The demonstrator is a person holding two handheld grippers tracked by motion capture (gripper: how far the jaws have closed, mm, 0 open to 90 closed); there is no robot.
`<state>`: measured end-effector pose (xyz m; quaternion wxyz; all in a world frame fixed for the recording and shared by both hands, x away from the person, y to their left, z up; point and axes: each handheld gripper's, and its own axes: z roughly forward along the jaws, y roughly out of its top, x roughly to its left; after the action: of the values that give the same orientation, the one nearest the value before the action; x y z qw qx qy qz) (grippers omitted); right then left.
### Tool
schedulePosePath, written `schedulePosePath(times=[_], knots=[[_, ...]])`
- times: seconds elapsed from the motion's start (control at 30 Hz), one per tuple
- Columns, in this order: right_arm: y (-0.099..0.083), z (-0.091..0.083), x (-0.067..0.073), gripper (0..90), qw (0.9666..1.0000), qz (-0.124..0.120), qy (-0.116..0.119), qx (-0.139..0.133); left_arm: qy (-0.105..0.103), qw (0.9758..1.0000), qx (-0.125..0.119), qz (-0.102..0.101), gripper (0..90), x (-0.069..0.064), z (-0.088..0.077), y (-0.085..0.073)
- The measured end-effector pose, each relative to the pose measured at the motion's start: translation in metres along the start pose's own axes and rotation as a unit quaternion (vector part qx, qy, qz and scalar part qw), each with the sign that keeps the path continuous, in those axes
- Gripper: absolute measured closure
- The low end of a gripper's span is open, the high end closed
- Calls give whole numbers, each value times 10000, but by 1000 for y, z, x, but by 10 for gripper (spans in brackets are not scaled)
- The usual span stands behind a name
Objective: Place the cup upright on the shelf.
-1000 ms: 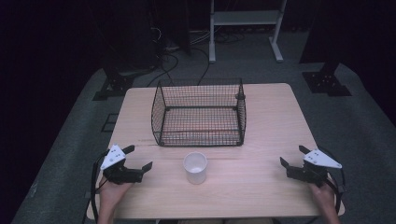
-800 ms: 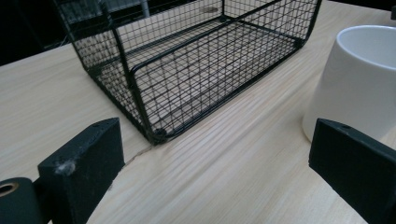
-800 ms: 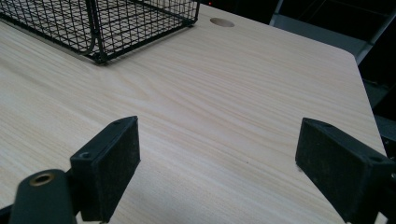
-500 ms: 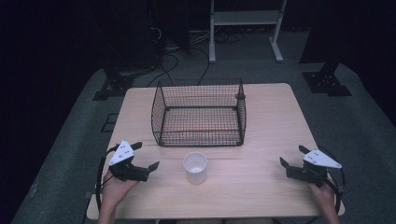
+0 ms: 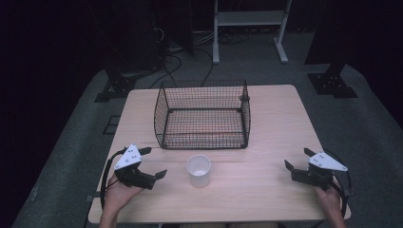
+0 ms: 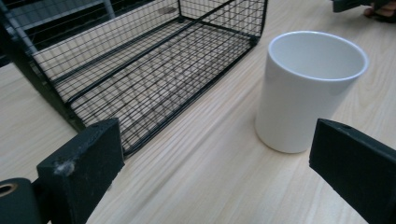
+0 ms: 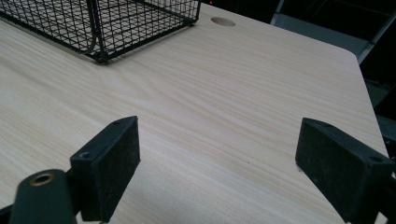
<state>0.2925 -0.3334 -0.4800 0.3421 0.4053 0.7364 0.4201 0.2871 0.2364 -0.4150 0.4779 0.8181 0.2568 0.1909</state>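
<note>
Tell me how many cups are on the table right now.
1. The white cup stands upright on the table, just in front of the wire basket, closer to the left gripper. The basket looks empty, so none seems hidden.

Overhead light falls evenly on the pale table (image 5: 266,123), leaving the surrounding floor and background nearly black. The high view is soft and slightly grainy. Closer views are sharper: the white cup (image 6: 308,88) shows gentle shading without glare, while the near black jaws blur at the bottom edges; shadows stay faint.
</note>
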Motion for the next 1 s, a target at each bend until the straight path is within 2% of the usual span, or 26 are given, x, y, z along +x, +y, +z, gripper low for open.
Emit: schedulePosePath(times=[0.2, 0.57, 0.73, 1.0], knots=[[0, 0, 0, 131, 10000, -3, 0, 2, -151, 9998, -79, 75, 23, -6, -1, 7], [0, 0, 0, 131, 10000, 13, 3, -1, -433, 9986, 35, 314, 22, -21, 6, 21], [0, 0, 0, 131, 10000, 11, 6, -5, -492, 9980, 91, 385, 18, -26, 10, 24], [0, 0, 0, 131, 10000, 24, 9, -8, -694, 9957, 294, 531, 18, -37, 21, 26]])
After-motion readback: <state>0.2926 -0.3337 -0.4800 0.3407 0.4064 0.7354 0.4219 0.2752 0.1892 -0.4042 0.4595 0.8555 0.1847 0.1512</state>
